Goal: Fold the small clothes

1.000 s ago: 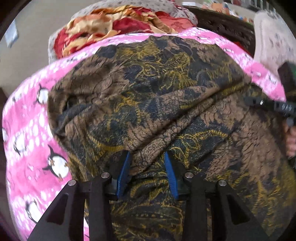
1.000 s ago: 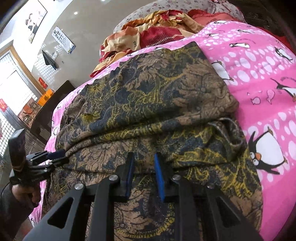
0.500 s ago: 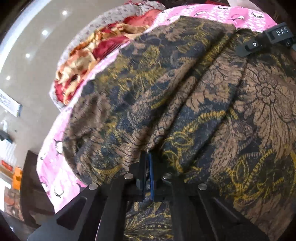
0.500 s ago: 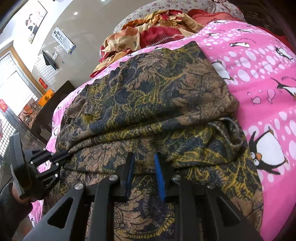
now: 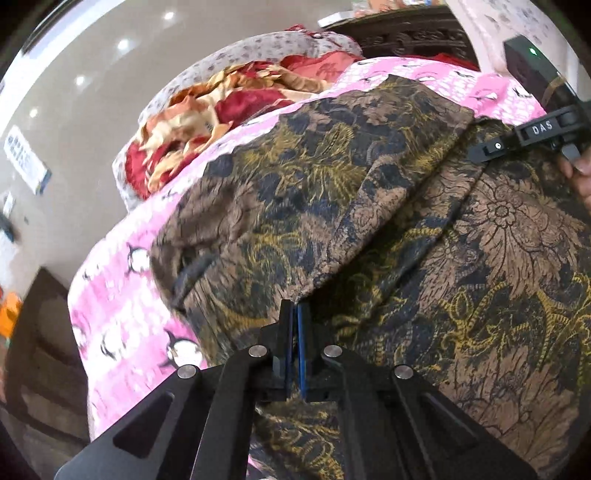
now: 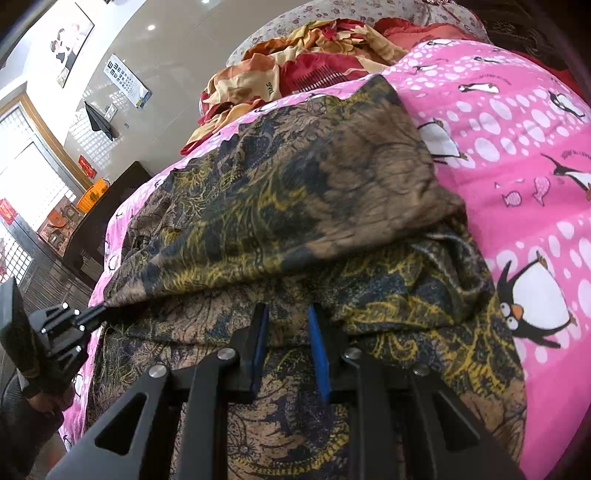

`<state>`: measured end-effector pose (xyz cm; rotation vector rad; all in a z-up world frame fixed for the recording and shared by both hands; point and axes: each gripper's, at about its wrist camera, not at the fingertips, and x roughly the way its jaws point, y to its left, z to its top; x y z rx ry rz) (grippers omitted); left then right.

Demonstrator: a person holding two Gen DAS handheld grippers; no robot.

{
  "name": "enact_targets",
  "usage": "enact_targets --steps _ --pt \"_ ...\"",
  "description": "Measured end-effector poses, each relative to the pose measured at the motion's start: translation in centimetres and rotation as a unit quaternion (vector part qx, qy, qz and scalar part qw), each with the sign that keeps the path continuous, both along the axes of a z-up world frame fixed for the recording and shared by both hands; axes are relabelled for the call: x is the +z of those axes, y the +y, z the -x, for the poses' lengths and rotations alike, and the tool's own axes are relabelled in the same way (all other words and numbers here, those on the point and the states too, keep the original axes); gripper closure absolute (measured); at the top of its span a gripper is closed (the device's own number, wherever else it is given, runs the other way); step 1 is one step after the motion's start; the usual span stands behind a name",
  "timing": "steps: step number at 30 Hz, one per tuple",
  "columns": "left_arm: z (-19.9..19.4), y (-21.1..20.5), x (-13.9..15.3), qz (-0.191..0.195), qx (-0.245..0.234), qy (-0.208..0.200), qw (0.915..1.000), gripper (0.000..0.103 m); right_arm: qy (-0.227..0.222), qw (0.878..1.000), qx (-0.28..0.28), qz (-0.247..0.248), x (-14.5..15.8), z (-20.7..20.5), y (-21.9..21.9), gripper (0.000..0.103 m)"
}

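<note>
A brown, black and gold patterned garment point(image 5: 369, 206) point(image 6: 314, 192) lies spread on the pink penguin sheet point(image 6: 517, 147). My left gripper point(image 5: 295, 306) is shut on the edge of its upper folded layer. In the right wrist view the left gripper point(image 6: 98, 312) holds that edge at the garment's left side, and the cloth runs taut from it. My right gripper point(image 6: 288, 314) rests on the garment's near part just below the fold, jaws a little apart with flat cloth between them. In the left wrist view the right gripper point(image 5: 476, 152) sits at the fold's far end.
A crumpled red and orange cloth pile point(image 5: 229, 110) point(image 6: 295, 62) lies at the far end of the bed on a grey flowered pillow point(image 5: 258, 51). A dark carved headboard point(image 5: 406, 33) stands behind. Dark furniture point(image 6: 99, 221) stands beside the bed on the left.
My left gripper's jaws closed on the fold edge, then the hand rolled and shifted, drawing the upper layer taut. The right gripper stayed where it was.
</note>
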<state>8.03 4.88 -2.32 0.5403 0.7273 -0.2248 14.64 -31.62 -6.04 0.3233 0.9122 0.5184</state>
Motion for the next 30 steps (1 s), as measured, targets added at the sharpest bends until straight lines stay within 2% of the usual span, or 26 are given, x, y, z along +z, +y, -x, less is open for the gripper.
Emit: enact_targets --steps 2,7,10,16,18,22,24,25,27,30 --pt "0.1 0.0 -0.1 0.011 0.001 -0.001 0.9999 0.103 0.000 1.000 0.000 0.000 0.0 0.0 0.0 0.080" --pt "0.0 -0.4 -1.5 0.007 0.003 0.018 0.9998 0.103 0.000 1.000 0.000 0.000 0.0 0.0 0.0 0.080" --pt "0.0 -0.2 -1.7 0.024 0.016 0.023 0.9993 0.103 0.001 1.000 0.000 0.000 0.0 0.0 0.0 0.080" --pt "0.9 0.7 -0.7 0.107 0.043 0.032 0.9928 0.103 0.001 1.000 0.000 0.001 -0.1 -0.1 0.1 0.080" --pt "1.5 1.2 -0.2 0.152 0.053 0.036 0.9863 0.103 0.001 1.000 0.000 0.000 -0.1 -0.1 0.0 0.080" --pt "2.3 1.9 0.3 0.236 0.076 0.045 0.9678 0.103 0.002 1.000 0.000 0.001 -0.2 -0.1 0.1 0.080" --pt "2.0 2.3 0.2 0.282 0.090 0.061 0.9533 0.099 0.002 1.000 0.000 -0.001 -0.1 -0.1 0.0 0.080" --pt "1.7 2.5 -0.3 0.310 0.100 0.077 0.9424 0.096 0.002 1.000 0.000 -0.001 -0.1 -0.1 0.0 0.080" --pt "1.3 2.8 -1.2 0.331 0.120 0.092 0.9314 0.095 0.002 1.000 0.000 0.001 -0.1 -0.1 0.1 0.080" --pt "1.1 3.3 -2.9 0.354 0.135 0.106 0.9193 0.095 0.002 1.000 -0.001 0.001 -0.2 -0.1 0.2 0.080"
